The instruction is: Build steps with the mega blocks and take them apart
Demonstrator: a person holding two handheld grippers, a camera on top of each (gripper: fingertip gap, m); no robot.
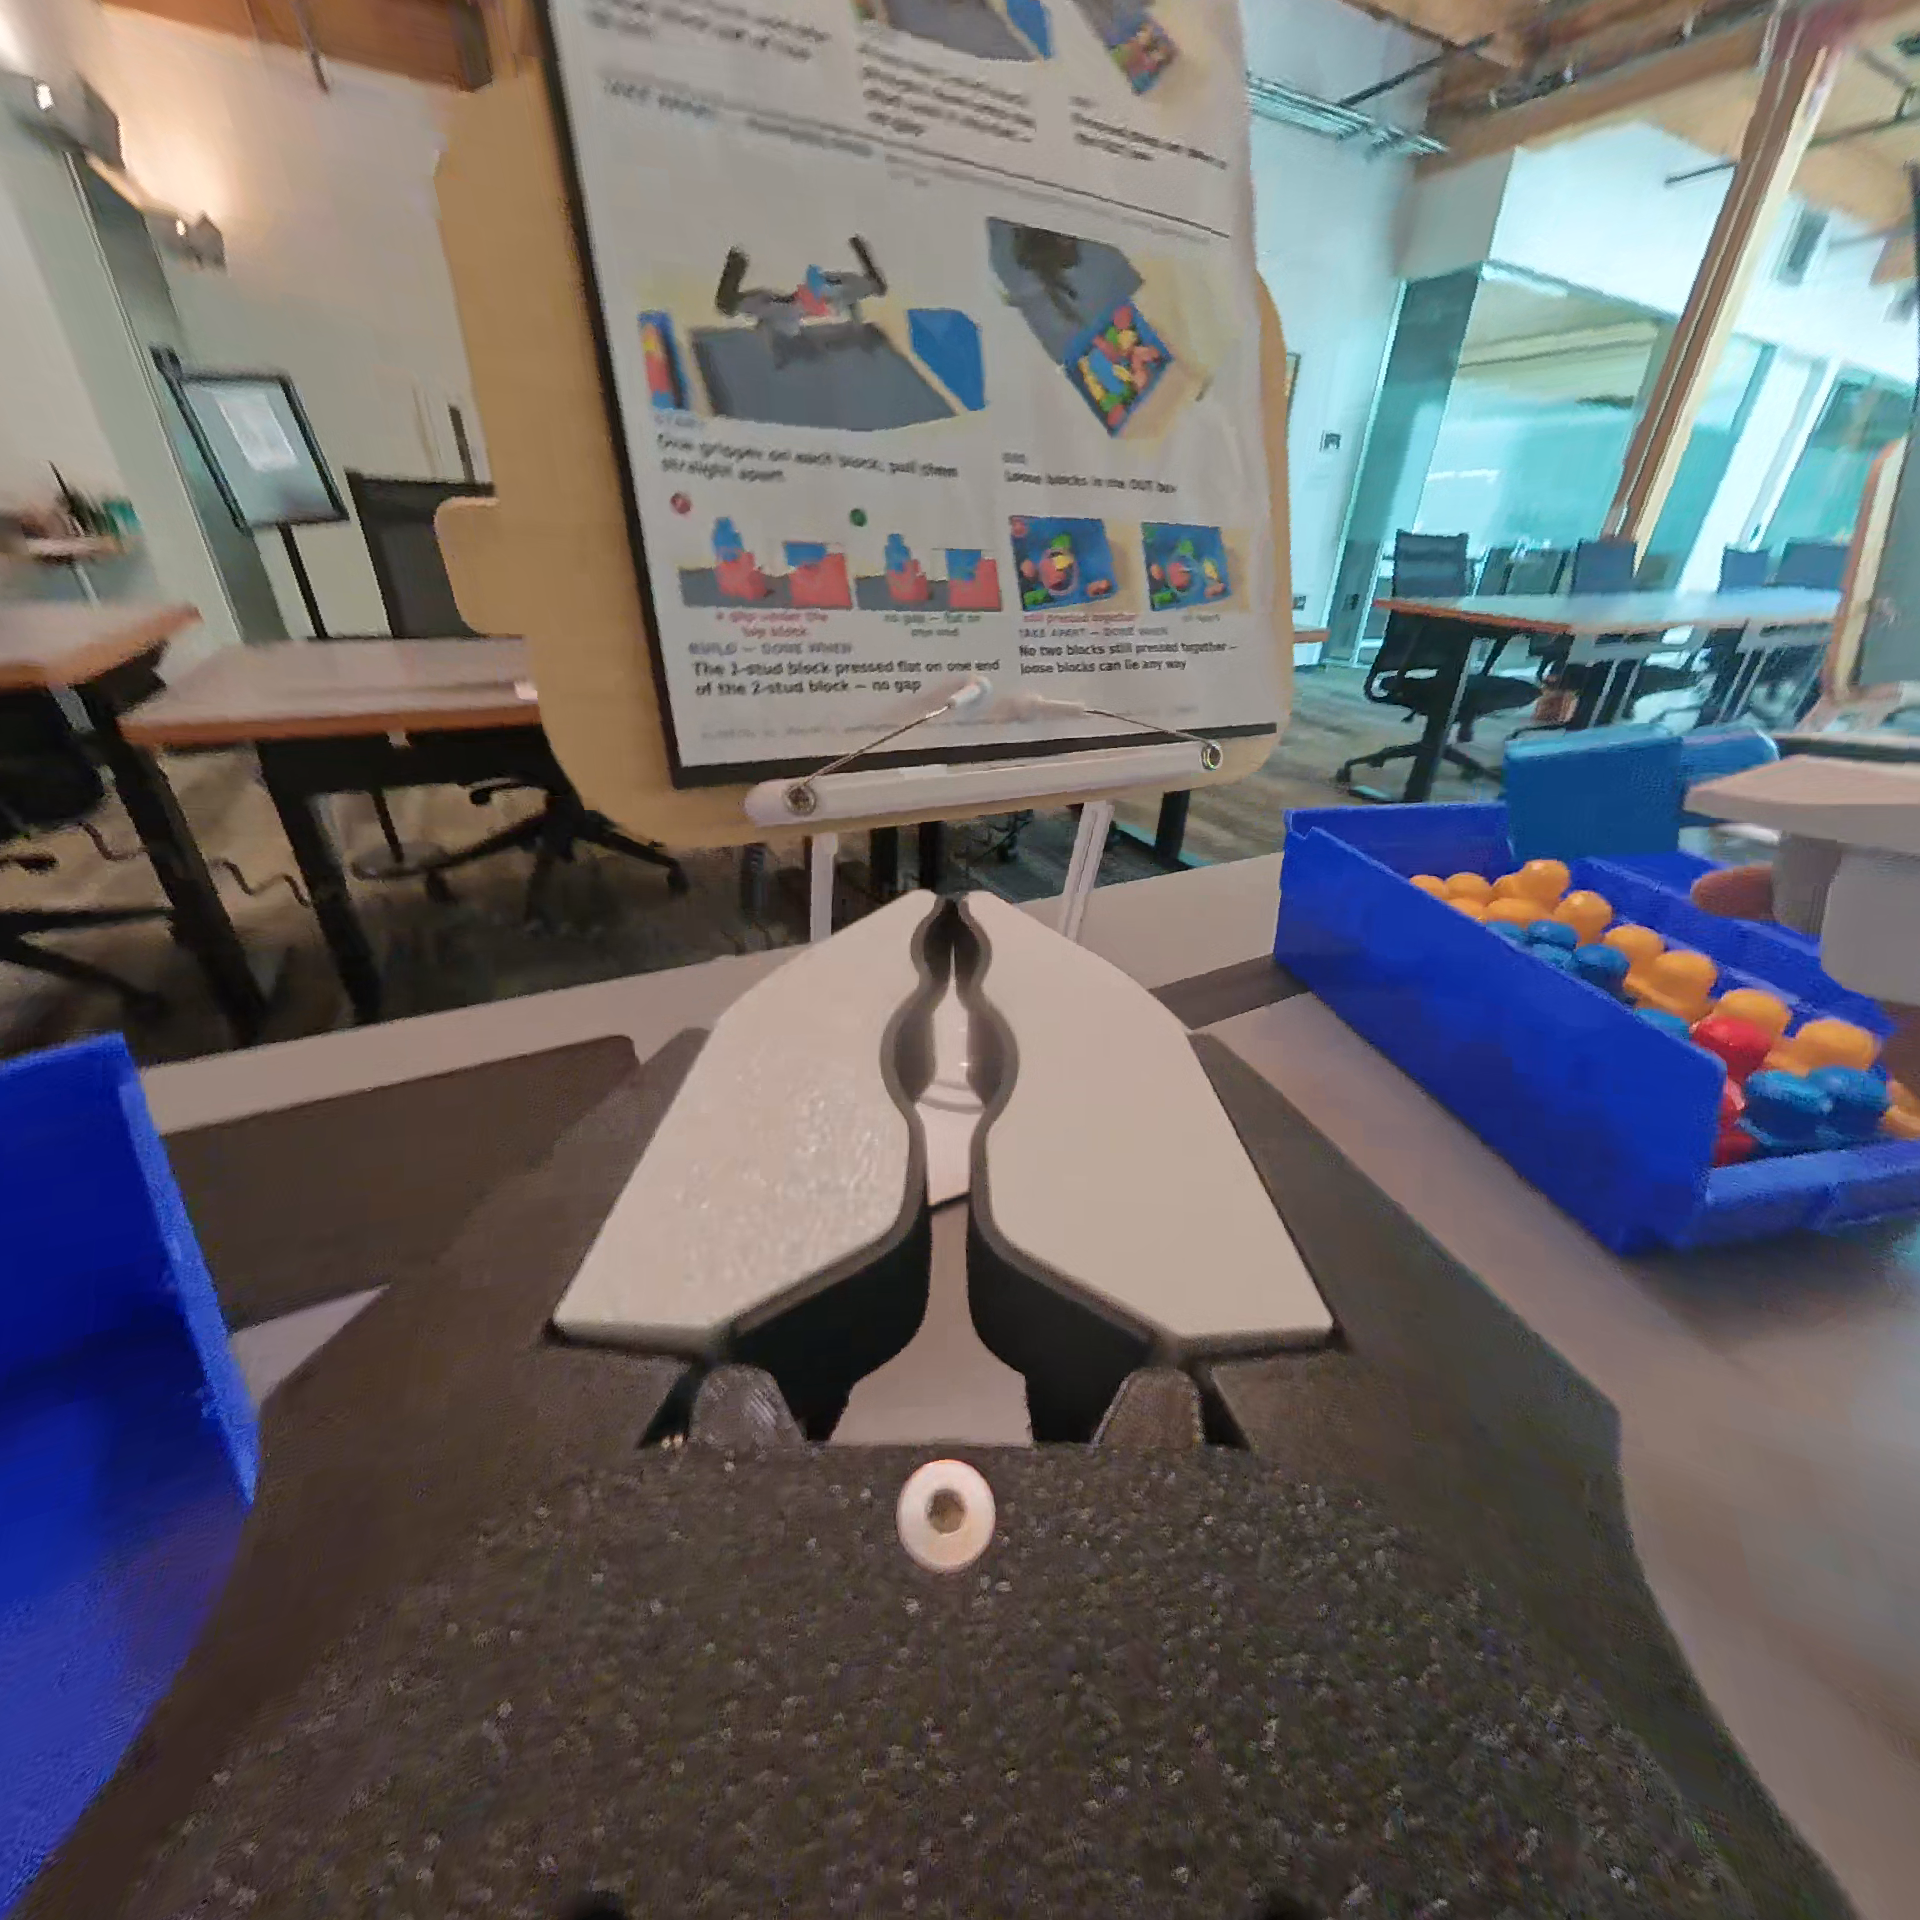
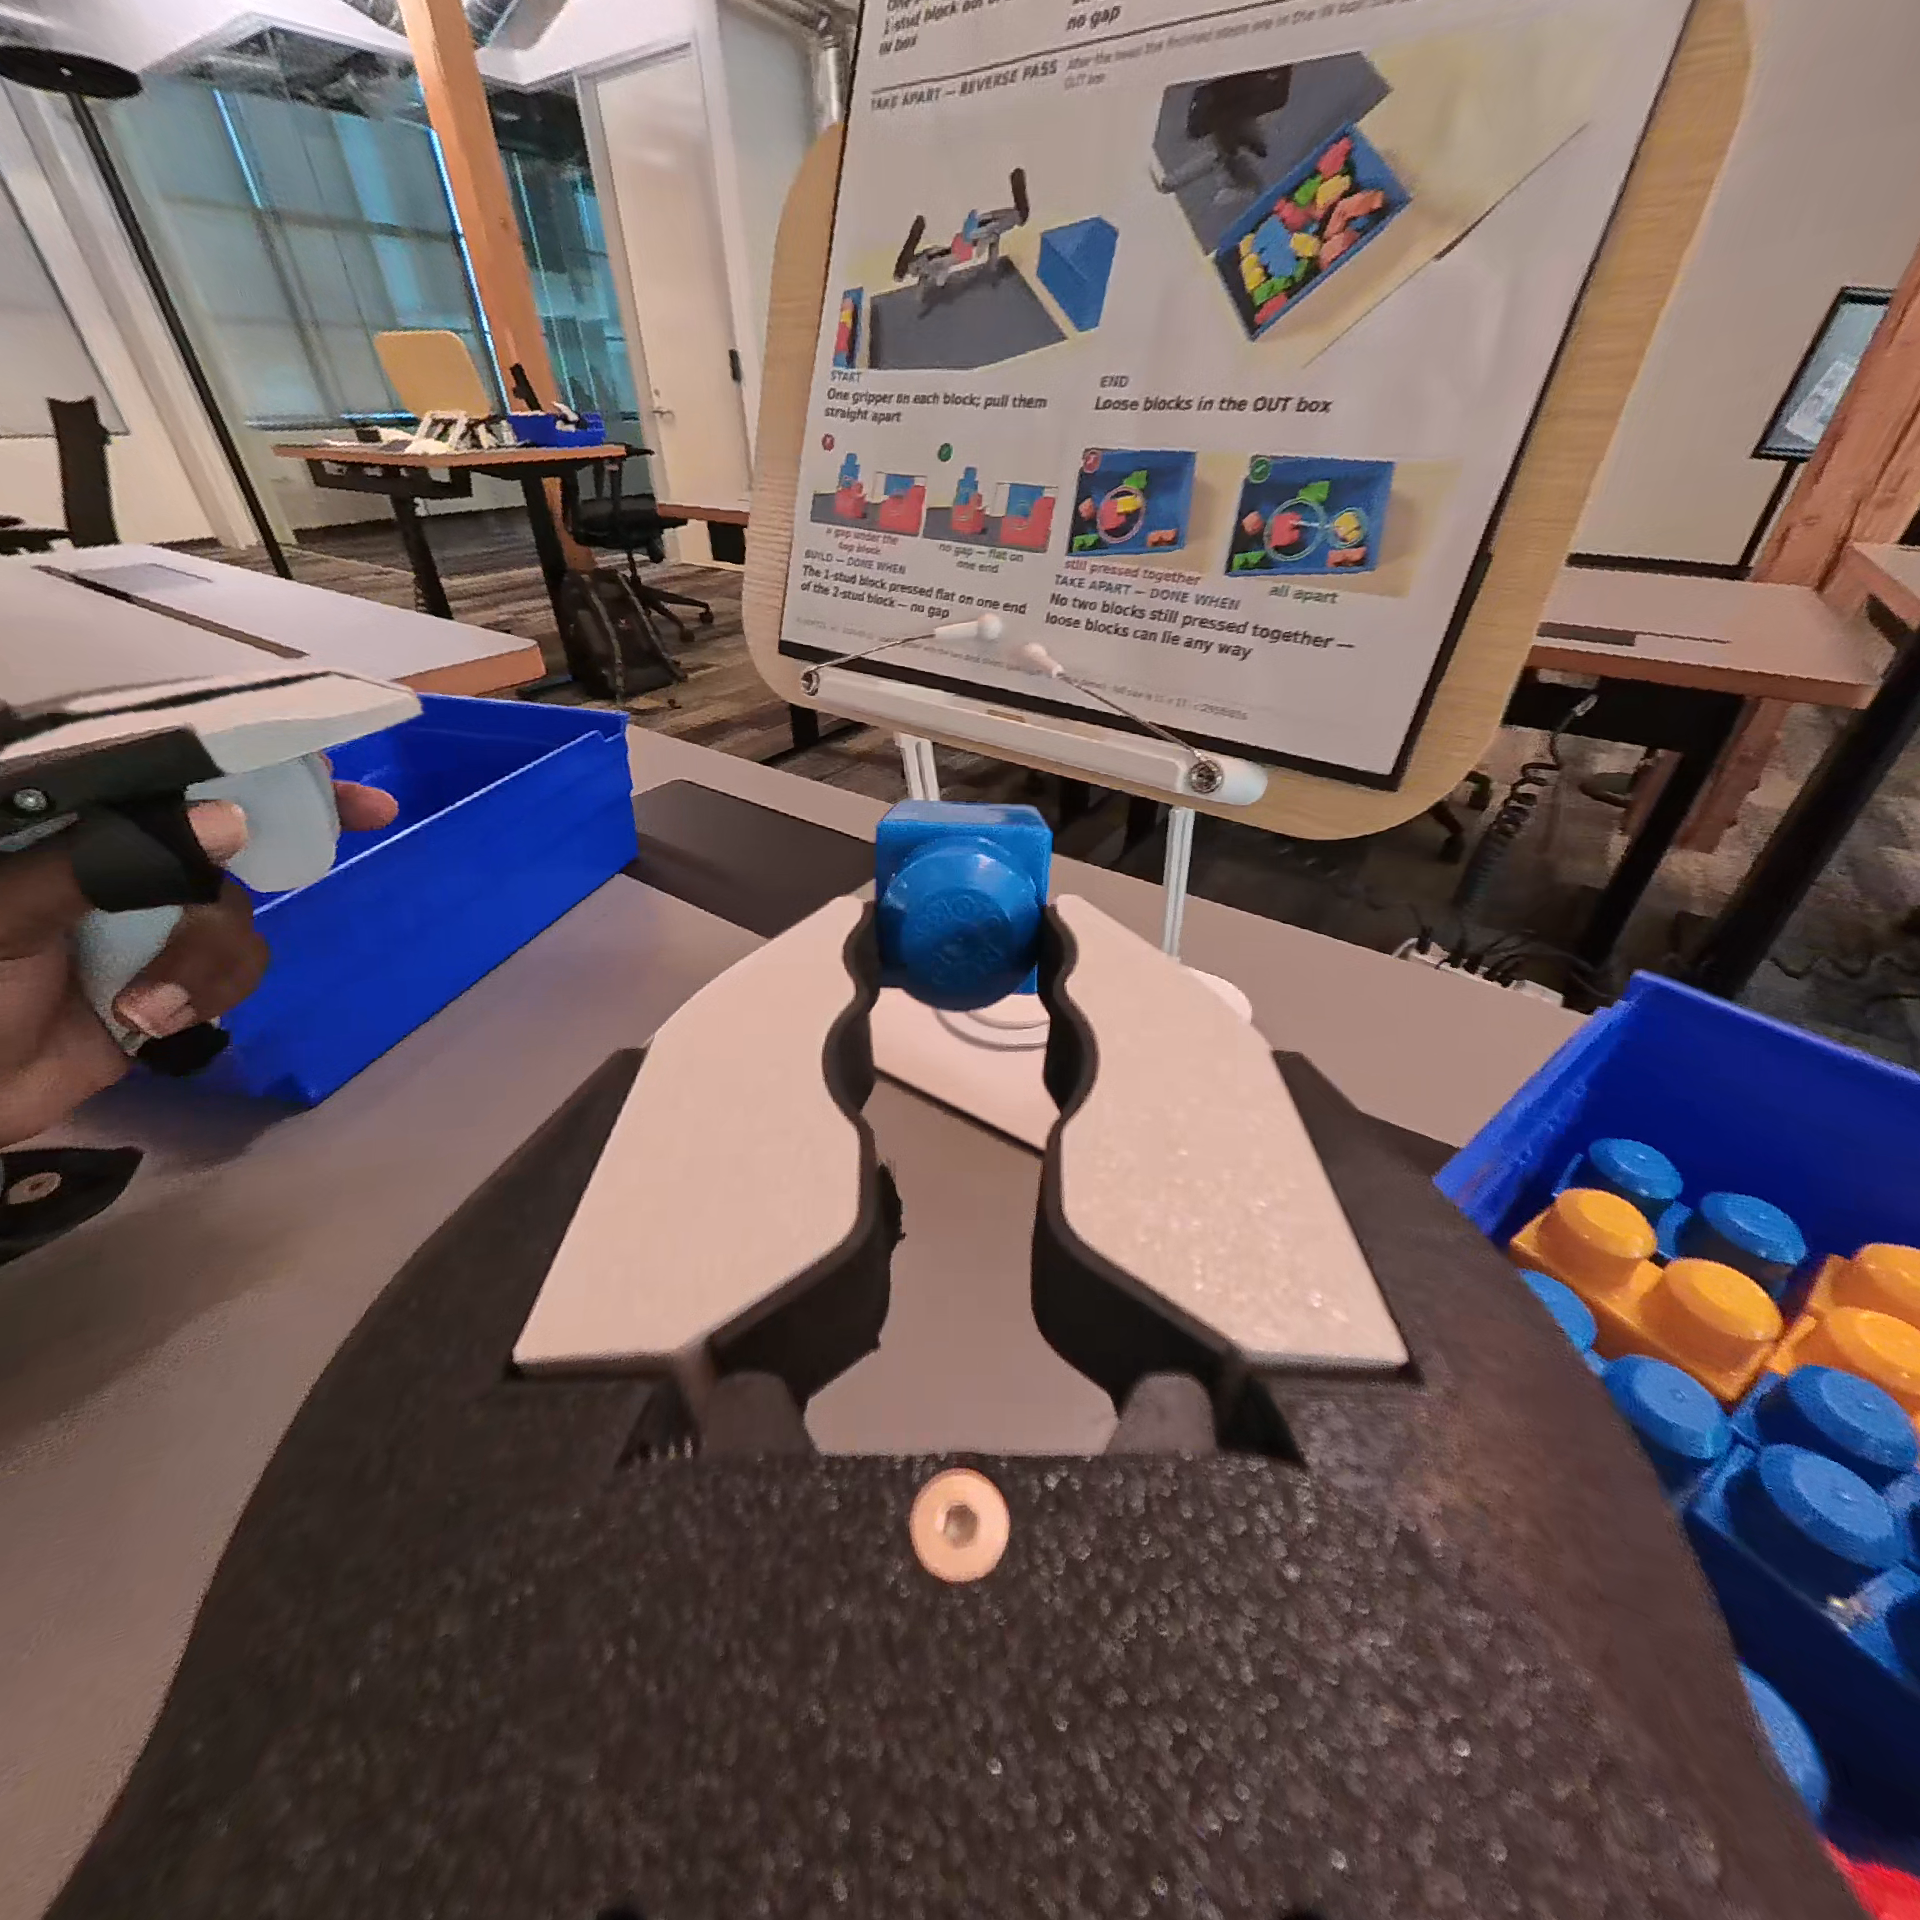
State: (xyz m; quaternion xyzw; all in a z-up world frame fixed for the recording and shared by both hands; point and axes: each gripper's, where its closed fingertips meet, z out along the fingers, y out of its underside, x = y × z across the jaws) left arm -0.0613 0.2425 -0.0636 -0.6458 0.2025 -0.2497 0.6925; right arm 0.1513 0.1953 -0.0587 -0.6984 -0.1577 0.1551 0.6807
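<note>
My left gripper point(image 1: 948, 920) is shut, its fingertips meet with nothing between them, and it hovers above the dark mat point(image 1: 416, 1164). My right gripper point(image 2: 958, 935) is shut on a blue one-stud block point(image 2: 961, 904), stud facing the camera, held above the mat point(image 2: 727, 842). The left gripper's handle, in a person's hand point(image 2: 125, 914), shows at the left of the right wrist view. A blue bin point(image 1: 1538, 1060) of orange, blue and red blocks point(image 1: 1662, 966) stands at the right; it also shows in the right wrist view point(image 2: 1704, 1091).
A second blue bin point(image 2: 436, 894) stands at the left, also in the left wrist view point(image 1: 94, 1299). An instruction board on a white stand point(image 1: 935, 416) rises at the table's far edge, seen too in the right wrist view point(image 2: 1195, 364). Office desks and chairs lie beyond. My hands' fingertips stand some 20 cm from each other.
</note>
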